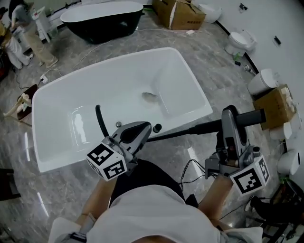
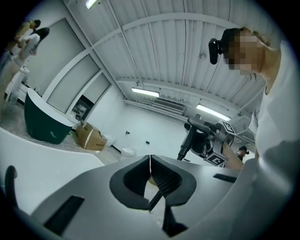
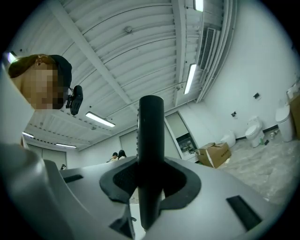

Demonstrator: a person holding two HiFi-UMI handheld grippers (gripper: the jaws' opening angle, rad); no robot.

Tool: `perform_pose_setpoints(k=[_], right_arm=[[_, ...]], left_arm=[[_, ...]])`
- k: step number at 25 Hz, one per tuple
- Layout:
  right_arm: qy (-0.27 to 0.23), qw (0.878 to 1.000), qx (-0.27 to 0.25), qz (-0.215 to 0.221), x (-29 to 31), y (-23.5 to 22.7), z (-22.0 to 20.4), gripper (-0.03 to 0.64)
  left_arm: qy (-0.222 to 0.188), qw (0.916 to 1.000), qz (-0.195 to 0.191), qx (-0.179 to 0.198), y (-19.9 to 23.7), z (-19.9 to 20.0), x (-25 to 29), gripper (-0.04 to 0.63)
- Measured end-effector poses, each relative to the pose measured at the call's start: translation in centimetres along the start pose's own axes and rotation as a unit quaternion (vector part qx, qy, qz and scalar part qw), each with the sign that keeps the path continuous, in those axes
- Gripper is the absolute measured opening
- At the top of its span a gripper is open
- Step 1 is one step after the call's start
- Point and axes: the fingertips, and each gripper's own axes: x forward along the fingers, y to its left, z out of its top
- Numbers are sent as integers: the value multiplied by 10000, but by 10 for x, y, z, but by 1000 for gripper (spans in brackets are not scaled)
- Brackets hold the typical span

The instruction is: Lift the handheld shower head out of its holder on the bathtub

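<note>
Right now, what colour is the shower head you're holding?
The shower head is black, clearest in the right gripper view.

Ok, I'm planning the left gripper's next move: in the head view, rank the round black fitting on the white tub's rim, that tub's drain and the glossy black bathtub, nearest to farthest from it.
From the left gripper:
1. Round black fitting, just right of its tips.
2. Drain, on the white tub floor.
3. Glossy black bathtub, far upper left.

Floor: grey marbled tile floor (image 1: 223, 71).
Set on it: white rect. bathtub (image 1: 52, 152), black oval bathtub (image 1: 102, 28), brown cardboard box (image 1: 183, 14), white toilet (image 1: 237, 42).
</note>
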Motion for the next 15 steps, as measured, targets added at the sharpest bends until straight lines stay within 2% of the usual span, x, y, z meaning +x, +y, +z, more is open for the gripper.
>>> perform_pose_setpoints(k=[3, 7, 15], right_arm=[[38, 9993, -86, -373, -18, -27, -4, 117], [113, 9966, 60, -817, -38, -60, -22, 117], [7, 9874, 304, -1550, -85, -108, -36, 118]], left_arm=[[141, 9995, -279, -1, -8, -11, 23, 12], [394, 9972, -643, -15, -19, -32, 51, 12], [901, 9871, -1325, -60, -45, -68, 101, 12]])
